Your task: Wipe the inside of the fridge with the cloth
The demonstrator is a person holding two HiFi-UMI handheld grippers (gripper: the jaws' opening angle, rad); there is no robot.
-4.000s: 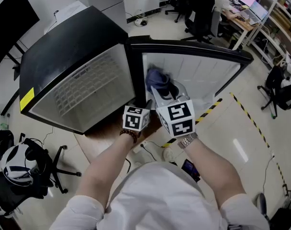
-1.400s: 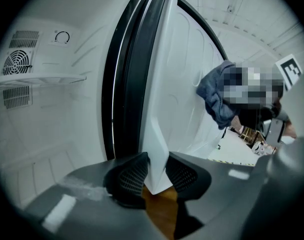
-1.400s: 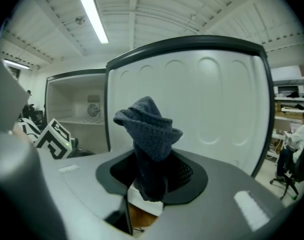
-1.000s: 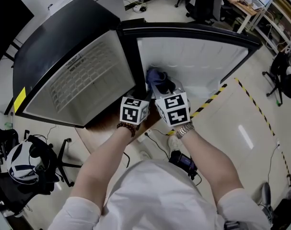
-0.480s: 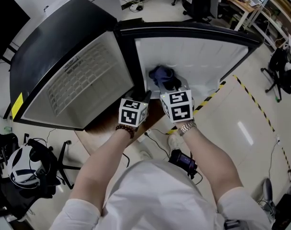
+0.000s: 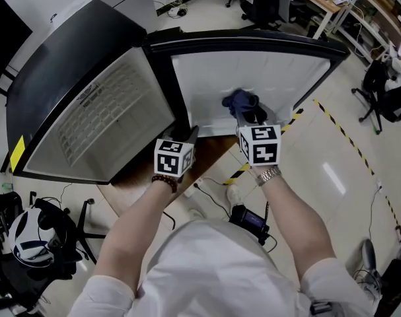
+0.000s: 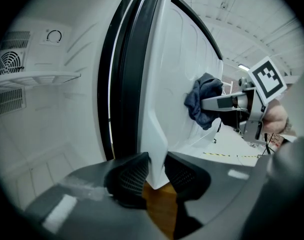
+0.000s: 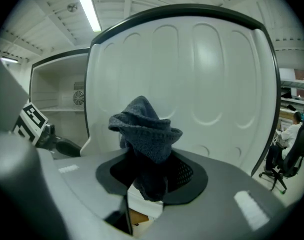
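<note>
Moved right along the fridge door (image 6: 273, 71), my right gripper (image 6: 252, 116), jaws clenched on blue cloth (image 6: 240, 101), left gripper (image 6: 189, 135) jaws clamping door's bottom edge

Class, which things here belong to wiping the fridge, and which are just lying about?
Job: dark blue bunched cloth, white-lined black fridge door, left hand-held gripper, right hand-held gripper.
Lying about: white round helmet, yellow-black floor tape.

The pale floor (image 6: 345, 197) bears yellow-black tape (image 6: 332, 121) and a cable (image 6: 210, 193) — a brown board (image 6: 207, 154) lies under the open fridge (image 6: 74, 58).
</note>
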